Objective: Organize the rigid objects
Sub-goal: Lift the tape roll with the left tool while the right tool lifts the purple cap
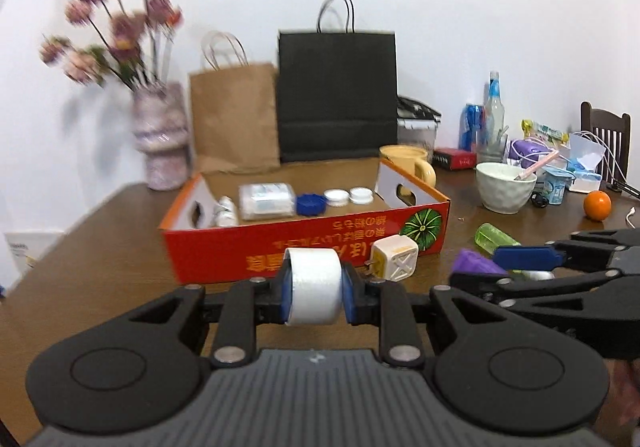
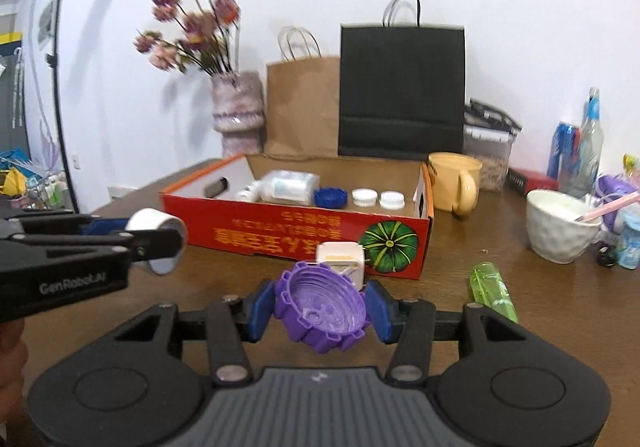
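My left gripper (image 1: pixel 315 293) is shut on a white tape roll (image 1: pixel 314 287), held above the table in front of the red cardboard box (image 1: pixel 304 247). The roll also shows in the right wrist view (image 2: pixel 157 240). My right gripper (image 2: pixel 320 307) is shut on a purple ridged lid (image 2: pixel 320 307), open side toward the camera; the lid also shows in the left wrist view (image 1: pixel 474 262). The box (image 2: pixel 296 233) holds a blue lid (image 2: pixel 330 197), two white lids (image 2: pixel 378 199), a clear packet (image 2: pixel 289 187) and a small white bottle (image 2: pixel 249 192). A white plug adapter (image 1: pixel 394 260) lies against the box front.
A green translucent tube (image 2: pixel 494 291) lies on the table to the right. A yellow mug (image 2: pixel 454 185), a white bowl (image 2: pixel 560 229), an orange (image 1: pixel 597 206), bottles and clutter fill the right. A flower vase (image 1: pixel 162 135), brown bag (image 1: pixel 234 115) and black bag (image 1: pixel 338 95) stand behind the box.
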